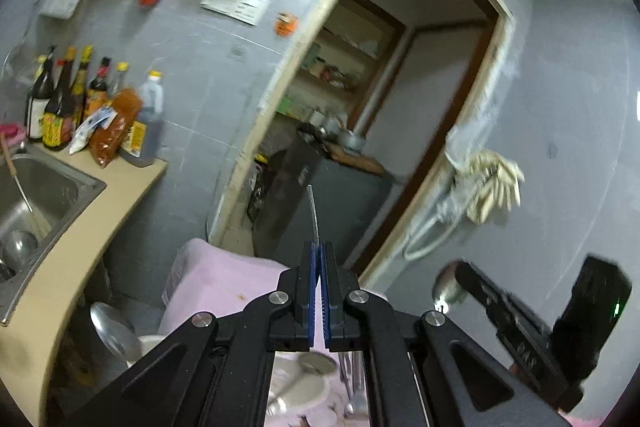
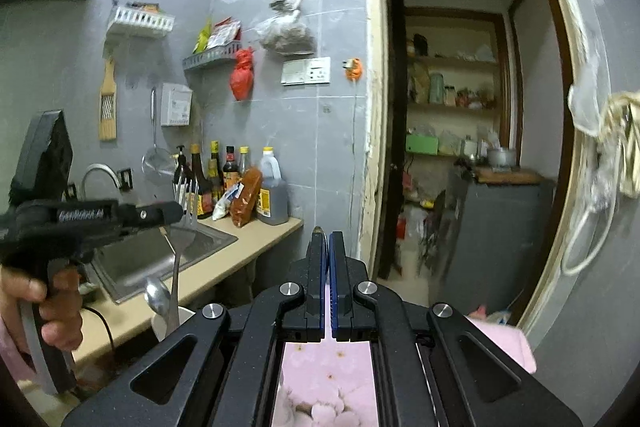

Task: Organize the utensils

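Holding a fork point(image 2: 185, 223) by its middle, the left gripper point(image 1: 319, 259) is shut tight on it, high above the pink cloth point(image 1: 224, 279). The right gripper point(image 2: 327, 247) is shut too, and from the left view it seems to pinch a spoon point(image 1: 448, 287). The thin fork could twist or slip out and fall to the sink point(image 2: 160, 259), because only a small part is squeezed.

Sink point(image 2: 160, 259) left w/ bottles point(image 2: 236, 183) behind on counter point(image 2: 248, 239); doorway point(image 2: 460, 107) right.
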### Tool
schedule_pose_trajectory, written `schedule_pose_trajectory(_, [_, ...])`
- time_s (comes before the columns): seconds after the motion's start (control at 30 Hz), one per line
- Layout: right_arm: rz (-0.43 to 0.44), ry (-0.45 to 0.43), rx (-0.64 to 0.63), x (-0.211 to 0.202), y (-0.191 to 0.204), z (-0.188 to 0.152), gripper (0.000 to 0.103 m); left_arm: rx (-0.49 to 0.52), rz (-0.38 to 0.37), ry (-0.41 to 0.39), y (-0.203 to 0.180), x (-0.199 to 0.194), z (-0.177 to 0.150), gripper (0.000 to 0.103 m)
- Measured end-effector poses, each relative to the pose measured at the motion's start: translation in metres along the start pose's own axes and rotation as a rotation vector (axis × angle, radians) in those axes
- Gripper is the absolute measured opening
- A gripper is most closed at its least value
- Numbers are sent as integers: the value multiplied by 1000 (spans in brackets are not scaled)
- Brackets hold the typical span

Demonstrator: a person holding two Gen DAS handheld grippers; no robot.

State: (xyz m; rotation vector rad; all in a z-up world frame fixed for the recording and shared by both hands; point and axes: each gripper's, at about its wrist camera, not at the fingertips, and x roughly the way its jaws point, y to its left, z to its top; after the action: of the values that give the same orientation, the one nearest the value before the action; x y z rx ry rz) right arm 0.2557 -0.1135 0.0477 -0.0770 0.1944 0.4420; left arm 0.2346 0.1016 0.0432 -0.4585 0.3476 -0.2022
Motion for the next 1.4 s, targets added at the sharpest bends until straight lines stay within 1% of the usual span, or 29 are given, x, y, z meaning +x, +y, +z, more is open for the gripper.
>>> schedule_pose_trajectory(0.07, [-16, -8, -41, 6, 13, -3, 2, -62, -7, -26, 26, 5, 1, 3])
schedule_pose_trajectory(0.13, [-32, -20, -84, 10, 25, -5, 2, -89, -1, -47, 42, 9, -1, 3])
schedule_pose_trajectory(0.3, [-54, -29, -171, 20, 47, -16, 2, -101, 16, -83, 68, 21, -11, 3])
schedule_pose_trajectory(0.43, [-57, -8, -185, 24, 51, -27, 2, -81, 22, -87, 72, 28, -22, 3])
schedule_pose_trajectory(0.57, [-47, 17, -178, 31, 51, -37, 2, -71, 26, -70, 75, 28, -35, 3])
schedule_pose_trajectory(0.8, [-8, 55, -159, 36, 52, -54, 2, -32, 62, -20, 75, 26, -54, 3])
schedule_pose_trajectory(0.9, [-1, 64, -135, 37, 51, -56, 2, -25, 74, -2, 75, 24, -60, 3])
schedule_pose_trajectory(1.07, [32, 105, -71, 35, 42, -55, 3, 10, 106, 42, 69, 18, -65, 4])
schedule_pose_trajectory(1.13, [44, 122, -44, 35, 38, -55, 7, 15, 116, 52, 68, 14, -66, 4])
schedule_pose_trajectory(1.2, [48, 133, -13, 33, 34, -55, 17, 17, 128, 64, 66, 9, -66, 4])
schedule_pose_trajectory(1.33, [47, 126, 41, 18, 25, -51, 22, 34, 153, 82, 57, 0, -63, 4])
schedule_pose_trajectory(1.4, [38, 114, 58, 7, 20, -46, 27, 51, 168, 91, 49, -5, -60, 6])
